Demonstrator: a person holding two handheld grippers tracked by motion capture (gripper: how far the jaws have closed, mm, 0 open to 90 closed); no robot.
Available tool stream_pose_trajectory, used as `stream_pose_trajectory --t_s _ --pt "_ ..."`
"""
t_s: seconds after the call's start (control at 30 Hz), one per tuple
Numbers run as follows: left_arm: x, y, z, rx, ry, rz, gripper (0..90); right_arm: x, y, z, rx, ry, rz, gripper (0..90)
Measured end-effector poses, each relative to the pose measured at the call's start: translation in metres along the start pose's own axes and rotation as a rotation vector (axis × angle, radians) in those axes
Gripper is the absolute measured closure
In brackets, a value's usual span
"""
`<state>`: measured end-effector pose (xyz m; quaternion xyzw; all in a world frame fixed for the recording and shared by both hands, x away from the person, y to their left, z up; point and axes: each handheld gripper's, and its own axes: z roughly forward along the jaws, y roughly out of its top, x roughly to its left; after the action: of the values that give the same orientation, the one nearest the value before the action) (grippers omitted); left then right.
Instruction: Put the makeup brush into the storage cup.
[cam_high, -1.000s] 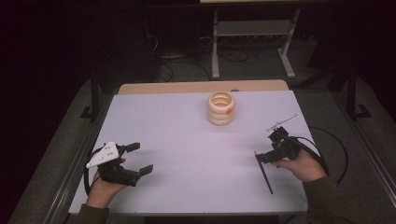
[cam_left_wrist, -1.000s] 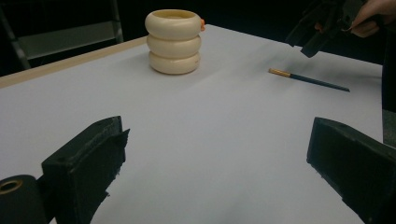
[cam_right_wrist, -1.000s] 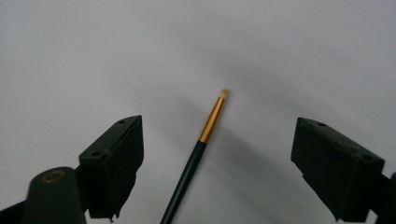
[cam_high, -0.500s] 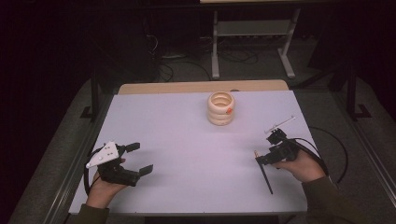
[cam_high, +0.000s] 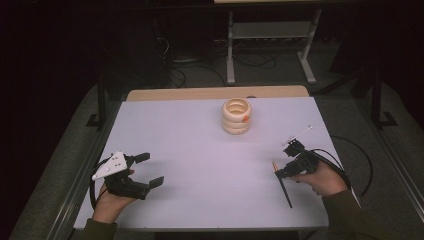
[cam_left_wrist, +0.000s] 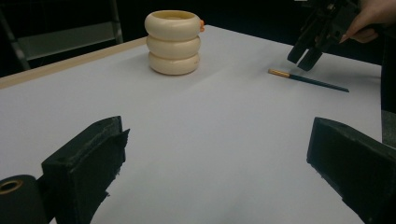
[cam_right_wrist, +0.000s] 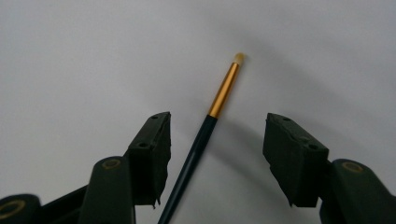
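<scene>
Right tongs (cam_right_wrist: 215, 154) just closing astride brush (cam_right_wrist: 205, 135), pads not yet touching; brush flat near bench (cam_high: 200, 150) right edge. Better centred before squeezing. Left tongs (cam_high: 147, 169) wide apart, empty.

Cream ring stack (cam_high: 236, 116) with orange speck, perhaps a peg; thin white stick (cam_high: 298, 135).

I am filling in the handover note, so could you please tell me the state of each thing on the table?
Brush: lying flat on the table, between the right tongs' jaws, not gripped.
Ring holder: upright, three cream rings stacked, apart from both tongs.
Left tongs: open, holding nothing.
Right tongs: jaws just closing, open on either side of the brush, pads not yet touching it.
</scene>
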<state>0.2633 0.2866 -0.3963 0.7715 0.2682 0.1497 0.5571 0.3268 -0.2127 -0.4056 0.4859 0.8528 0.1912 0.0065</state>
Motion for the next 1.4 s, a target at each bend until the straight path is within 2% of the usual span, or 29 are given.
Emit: stream_pose_trajectory --t_s 0.3,0.5,0.77,1.4 --pt "0.0 0.0 0.0 0.002 0.0 0.001 3.8 0.003 0.0 0.005 0.032 0.0 -0.027 47.9" --pt "0.0 0.0 0.0 -0.001 0.001 -0.001 3.8 0.004 0.0 0.009 0.054 0.0 -0.027 52.9" --pt "0.0 0.0 0.0 0.003 0.001 0.002 3.8 0.006 0.0 0.011 0.068 -0.004 -0.037 60.3" --pt "0.0 0.0 0.0 0.004 0.003 0.001 3.9 0.008 -0.001 0.014 0.094 -0.012 -0.06 70.5"
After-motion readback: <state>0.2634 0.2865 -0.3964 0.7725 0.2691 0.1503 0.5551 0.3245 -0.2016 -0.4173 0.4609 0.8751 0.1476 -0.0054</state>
